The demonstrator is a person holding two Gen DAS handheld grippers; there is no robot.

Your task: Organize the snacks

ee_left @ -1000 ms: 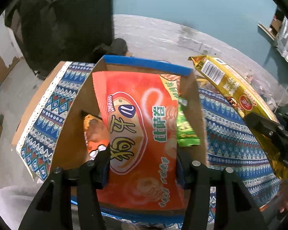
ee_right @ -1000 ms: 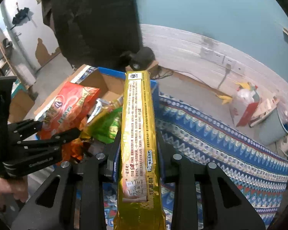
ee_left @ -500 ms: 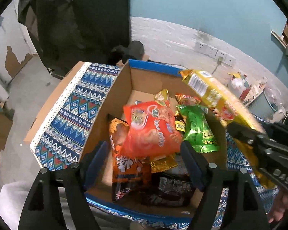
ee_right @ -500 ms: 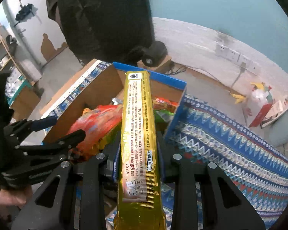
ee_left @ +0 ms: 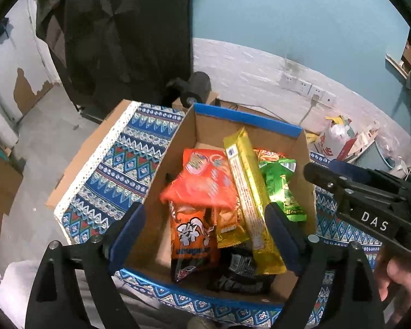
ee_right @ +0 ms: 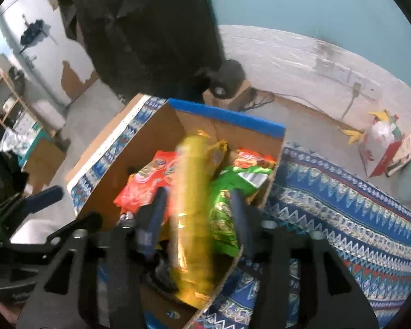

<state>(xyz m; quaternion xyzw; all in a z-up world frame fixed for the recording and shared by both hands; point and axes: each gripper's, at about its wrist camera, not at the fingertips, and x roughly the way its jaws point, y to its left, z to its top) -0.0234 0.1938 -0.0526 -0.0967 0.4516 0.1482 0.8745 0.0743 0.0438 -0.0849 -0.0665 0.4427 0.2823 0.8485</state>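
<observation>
Both packets just released into box [ee_left: 241,122]. Left gripper [ee_left: 205,224] spread, orange bag [ee_left: 202,183] dropped ahead; right gripper [ee_right: 198,213] spread, yellow pack [ee_right: 191,219] falling between fingers. Both now free for next snack.

Snack packets [ee_left: 227,205] crowd the cardboard box [ee_left: 249,122], its far end seemingly bare.

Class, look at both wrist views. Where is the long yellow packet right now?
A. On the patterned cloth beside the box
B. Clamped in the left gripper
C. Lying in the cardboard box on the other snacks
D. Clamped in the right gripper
C: the yellow packet lies inside the box across the other snacks, and both the left gripper and right gripper stand open.
</observation>
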